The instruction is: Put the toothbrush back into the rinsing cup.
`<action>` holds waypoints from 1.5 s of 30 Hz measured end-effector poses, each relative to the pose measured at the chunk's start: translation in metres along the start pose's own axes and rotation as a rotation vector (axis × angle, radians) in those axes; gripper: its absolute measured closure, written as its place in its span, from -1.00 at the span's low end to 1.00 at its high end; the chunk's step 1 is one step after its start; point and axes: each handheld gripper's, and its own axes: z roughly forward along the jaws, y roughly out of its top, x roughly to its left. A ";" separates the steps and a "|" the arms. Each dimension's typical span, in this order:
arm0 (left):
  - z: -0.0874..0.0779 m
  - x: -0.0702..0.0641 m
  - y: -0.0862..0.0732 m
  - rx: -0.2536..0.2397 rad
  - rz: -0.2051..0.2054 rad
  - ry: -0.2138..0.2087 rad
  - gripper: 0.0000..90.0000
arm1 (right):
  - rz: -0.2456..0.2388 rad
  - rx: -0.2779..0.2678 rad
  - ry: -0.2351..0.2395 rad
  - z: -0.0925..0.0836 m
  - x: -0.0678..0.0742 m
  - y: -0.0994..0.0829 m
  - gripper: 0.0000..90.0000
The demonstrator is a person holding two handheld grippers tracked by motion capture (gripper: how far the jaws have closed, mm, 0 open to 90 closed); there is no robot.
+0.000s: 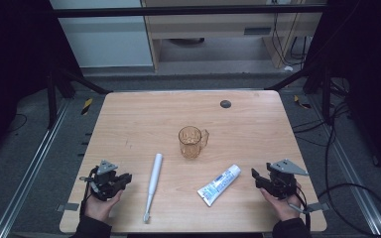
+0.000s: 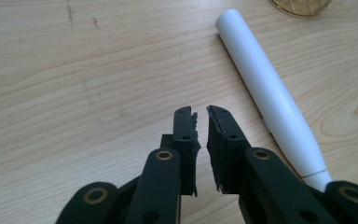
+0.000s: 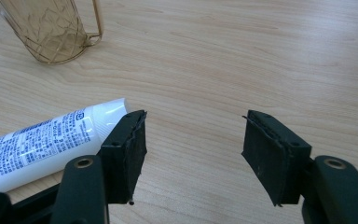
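On the bench (image 1: 129, 119), the left tool (image 1: 125, 179), nearly closed on nothing, rests beside the white toothbrush (image 1: 154, 181); the right tool (image 1: 256, 177) gapes empty beside the toothpaste tube (image 1: 220, 185).

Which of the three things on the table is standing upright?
The amber plastic mug near the table's middle. It stands upright, while the white electric toothbrush and the toothpaste tube both lie flat.

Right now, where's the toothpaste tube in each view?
High view: toothpaste tube lies lower right of centre, slanted, between the toothbrush and the right gripper.
Left gripper view: not in it.
Right gripper view: tube at lower left, beside the left jaw.
Shared landmark: amber cup.
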 end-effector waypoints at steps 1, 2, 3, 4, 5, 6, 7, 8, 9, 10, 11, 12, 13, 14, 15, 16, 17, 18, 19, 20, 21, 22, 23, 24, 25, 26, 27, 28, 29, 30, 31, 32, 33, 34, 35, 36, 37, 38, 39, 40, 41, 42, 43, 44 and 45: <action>0.000 -0.001 0.000 0.003 0.007 -0.004 0.84 | 0.000 0.000 0.000 0.000 0.000 0.000 -0.11; 0.001 -0.003 0.000 0.005 0.010 -0.008 0.88 | -0.001 0.001 -0.001 0.000 0.000 0.000 -0.11; 0.001 -0.004 0.000 0.004 0.014 -0.014 0.91 | -0.001 0.002 -0.002 0.000 0.000 0.000 -0.11; 0.001 -0.005 0.000 0.006 0.019 -0.022 0.95 | -0.001 0.002 -0.002 0.000 0.000 0.000 -0.11; 0.001 -0.006 0.000 0.007 0.024 -0.030 0.98 | -0.002 0.002 -0.002 0.000 0.000 0.000 -0.11; 0.001 -0.007 -0.001 0.012 0.030 -0.039 0.98 | 0.001 0.006 -0.007 0.000 0.000 0.000 -0.11; 0.002 -0.008 -0.001 0.013 0.030 -0.047 0.98 | -0.007 0.006 -0.013 0.001 0.000 -0.001 -0.11; 0.003 -0.010 -0.001 0.016 0.031 -0.055 0.98 | -0.007 0.006 -0.013 0.001 0.000 -0.001 -0.11; 0.004 -0.011 -0.002 0.024 0.034 -0.066 0.99 | -0.007 0.009 -0.013 0.001 0.000 -0.001 -0.11; 0.005 -0.012 -0.002 0.031 0.040 -0.071 0.99 | -0.006 0.010 -0.013 0.001 0.000 -0.001 -0.11; 0.006 -0.014 -0.002 0.036 0.043 -0.079 0.99 | -0.007 0.012 -0.014 0.002 0.000 -0.001 -0.11; 0.007 -0.015 -0.002 0.042 0.047 -0.083 0.99 | -0.007 0.012 -0.015 0.002 0.000 -0.001 -0.11; 0.008 -0.017 -0.002 0.045 0.050 -0.087 0.99 | -0.007 0.013 -0.015 0.002 0.000 -0.001 -0.11; 0.009 -0.019 -0.002 0.051 0.055 -0.092 0.99 | -0.007 0.014 -0.016 0.002 0.000 -0.001 -0.11; 0.010 -0.020 -0.003 0.057 0.057 -0.098 0.99 | -0.007 0.014 -0.016 0.002 0.000 -0.001 -0.11; 0.010 -0.022 -0.003 0.067 0.065 -0.103 0.99 | -0.008 0.014 -0.017 0.002 -0.001 -0.001 -0.11; 0.011 -0.024 -0.003 0.074 0.070 -0.108 0.99 | -0.007 0.015 -0.017 0.002 -0.001 -0.001 -0.11; 0.012 -0.026 -0.003 0.083 0.076 -0.110 0.99 | -0.007 0.015 -0.017 0.002 -0.001 -0.001 -0.11; 0.012 -0.028 -0.004 0.089 0.081 -0.114 0.99 | -0.006 0.017 -0.015 0.002 -0.001 -0.001 -0.11; 0.012 -0.029 -0.004 0.094 0.087 -0.122 0.99 | -0.013 0.023 -0.020 0.003 -0.001 -0.002 -0.11; 0.013 -0.030 -0.004 0.095 0.090 -0.129 0.99 | -0.013 0.023 -0.020 0.003 -0.001 -0.002 -0.11; 0.013 -0.031 -0.004 0.101 0.098 -0.129 0.99 | -0.013 0.025 -0.021 0.003 -0.001 -0.002 -0.11; 0.013 -0.033 -0.004 0.102 0.100 -0.133 0.99 | -0.014 0.028 -0.021 0.003 -0.001 -0.002 -0.12; 0.013 -0.033 -0.004 0.106 0.101 -0.139 0.99 | -0.016 0.028 -0.021 0.003 -0.001 -0.002 -0.12; 0.014 -0.034 -0.005 0.109 0.102 -0.143 0.99 | -0.016 0.028 -0.021 0.003 -0.001 -0.002 -0.12; 0.014 -0.035 -0.005 0.113 0.105 -0.145 0.99 | -0.016 0.028 -0.020 0.003 -0.001 -0.002 -0.12; 0.014 -0.036 -0.005 0.116 0.106 -0.149 0.99 | -0.016 0.028 -0.022 0.003 -0.001 -0.002 -0.12; 0.014 -0.037 -0.005 0.119 0.110 -0.151 0.99 | -0.019 0.029 -0.024 0.003 -0.001 -0.002 -0.12; 0.015 -0.038 -0.005 0.121 0.110 -0.154 0.99 | -0.021 0.029 -0.025 0.004 -0.001 -0.002 -0.13; 0.015 -0.039 -0.005 0.123 0.118 -0.161 0.99 | -0.020 0.030 -0.026 0.004 -0.001 -0.002 -0.13; 0.015 -0.039 -0.005 0.123 0.118 -0.161 0.99 | -0.015 0.034 -0.023 0.004 -0.001 -0.002 -0.13; 0.015 -0.040 -0.005 0.123 0.125 -0.161 0.99 | -0.016 0.036 -0.024 0.004 -0.001 -0.002 -0.13; 0.015 -0.041 -0.005 0.123 0.123 -0.164 0.99 | -0.016 0.036 -0.024 0.004 -0.001 -0.002 -0.13; 0.015 -0.042 -0.005 0.124 0.129 -0.167 0.99 | -0.020 0.037 -0.024 0.005 -0.001 -0.002 -0.13; 0.015 -0.043 -0.005 0.125 0.128 -0.169 0.99 | -0.021 0.042 -0.023 0.005 0.000 -0.002 -0.13; 0.016 -0.043 -0.005 0.129 0.138 -0.170 0.99 | -0.021 0.042 -0.023 0.005 0.000 -0.002 -0.13; 0.016 -0.044 -0.005 0.131 0.140 -0.169 0.99 | -0.025 0.041 -0.025 0.005 0.000 -0.003 -0.13; 0.016 -0.045 -0.005 0.132 0.145 -0.171 0.99 | -0.025 0.041 -0.025 0.005 0.000 -0.003 -0.13; 0.016 -0.046 -0.006 0.133 0.143 -0.173 0.99 | -0.025 0.041 -0.025 0.005 0.000 -0.003 -0.13; 0.017 -0.047 -0.006 0.135 0.144 -0.174 0.99 | -0.026 0.040 -0.025 0.005 0.000 -0.003 -0.13; 0.017 -0.047 -0.006 0.135 0.150 -0.172 0.99 | -0.028 0.038 -0.027 0.005 0.000 -0.003 -0.13; 0.017 -0.048 -0.006 0.137 0.149 -0.175 0.99 | -0.028 0.038 -0.027 0.005 0.000 -0.003 -0.13; 0.017 -0.049 -0.006 0.137 0.154 -0.176 0.99 | -0.027 0.037 -0.028 0.005 0.000 -0.003 -0.14; 0.017 -0.049 -0.006 0.137 0.154 -0.176 0.99 | -0.027 0.037 -0.028 0.005 0.000 -0.003 -0.14; 0.018 -0.049 -0.006 0.137 0.155 -0.176 0.99 | -0.025 0.037 -0.026 0.005 0.000 -0.003 -0.14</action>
